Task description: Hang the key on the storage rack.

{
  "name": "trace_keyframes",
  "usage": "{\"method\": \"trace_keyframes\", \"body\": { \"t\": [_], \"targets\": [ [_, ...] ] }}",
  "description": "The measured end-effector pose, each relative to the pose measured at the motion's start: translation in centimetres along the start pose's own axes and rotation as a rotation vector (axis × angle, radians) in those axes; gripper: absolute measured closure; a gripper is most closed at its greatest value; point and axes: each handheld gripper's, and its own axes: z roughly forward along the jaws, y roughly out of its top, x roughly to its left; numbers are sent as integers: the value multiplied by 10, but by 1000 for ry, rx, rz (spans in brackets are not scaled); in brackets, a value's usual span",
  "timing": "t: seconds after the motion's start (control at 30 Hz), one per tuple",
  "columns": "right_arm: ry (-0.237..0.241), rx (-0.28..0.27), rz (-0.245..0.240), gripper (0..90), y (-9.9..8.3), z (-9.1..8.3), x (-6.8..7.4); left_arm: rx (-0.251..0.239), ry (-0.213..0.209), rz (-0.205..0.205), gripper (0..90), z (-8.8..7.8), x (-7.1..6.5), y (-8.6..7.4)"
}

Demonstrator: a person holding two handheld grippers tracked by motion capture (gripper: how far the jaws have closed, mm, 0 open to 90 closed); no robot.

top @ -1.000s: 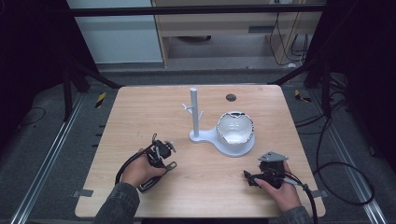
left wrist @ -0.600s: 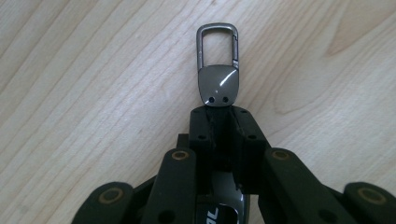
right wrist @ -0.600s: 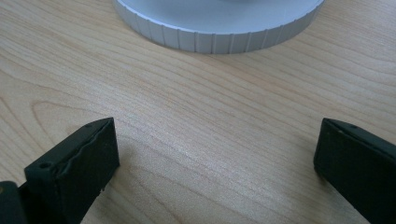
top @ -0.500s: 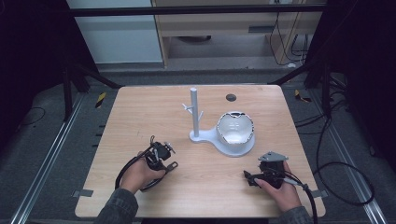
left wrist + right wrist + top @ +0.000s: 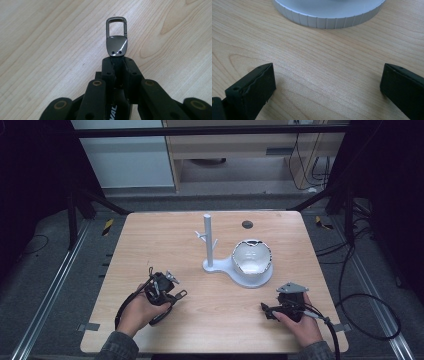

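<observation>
Left tongs (image 5: 117,65): closed tight on the key clip (image 5: 116,37), which is gripped by its lower end, apparently by a dark strap hidden between the jaws; in the high view the left tongs (image 5: 167,287) are held low over the near-left part of the counter (image 5: 150,245)
Right tongs (image 5: 327,90): spread wide with nothing between the jaws; in the high view the right tongs (image 5: 282,307) are rested at the near-right, close to the stand's round base (image 5: 327,15)
Key clip: a dark metal snap hook with a shiny plate and two small rivets; it is carried just above the bare wood, well apart from the stand (image 5: 209,245)
Direction: the long axis is run straight out from the jaws; the open loop is pointed away from the hand, the plate end toward it; in the high view the clip (image 5: 180,295) is aimed to the right and slightly toward the person
Stand: a white post with short side pegs, set upright mid-counter; a shiny heart-shaped dish (image 5: 251,257) is seated on its base just beside the post
Done: the clip is judged to be picked up and secured
Left: nothing is hung on the pegs yet; the clip is probably to be carried to the post and its loop hooked over a peg
</observation>
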Motion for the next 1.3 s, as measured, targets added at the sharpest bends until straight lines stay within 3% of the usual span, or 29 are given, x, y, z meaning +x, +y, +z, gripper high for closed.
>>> {"method": "trace_keyframes", "body": {
  "t": [0.17, 0.3, 0.63, 0.97, 1.07, 1.3],
  "targets": [
    [0, 0, 0, 4, 0, 0, 0, -92, -1, -20, 804, -13, 6, -15],
    [0, 0, 0, 4, 0, 0, 0, -107, 9, -25, 804, -18, 7, -19],
    [3, -1, -4, 5, 0, 1, -1, -215, 40, -43, 805, -39, 8, -32],
    [2, -1, -3, 4, 1, 1, 0, -302, 91, -31, 807, -53, 4, -34],
    [3, -1, -4, 4, 1, 1, 0, -369, 102, -43, 808, -58, 5, -33],
    [3, -1, -3, 4, 1, 1, 0, -412, 113, -53, 809, -57, 8, -30]
  ]
}}
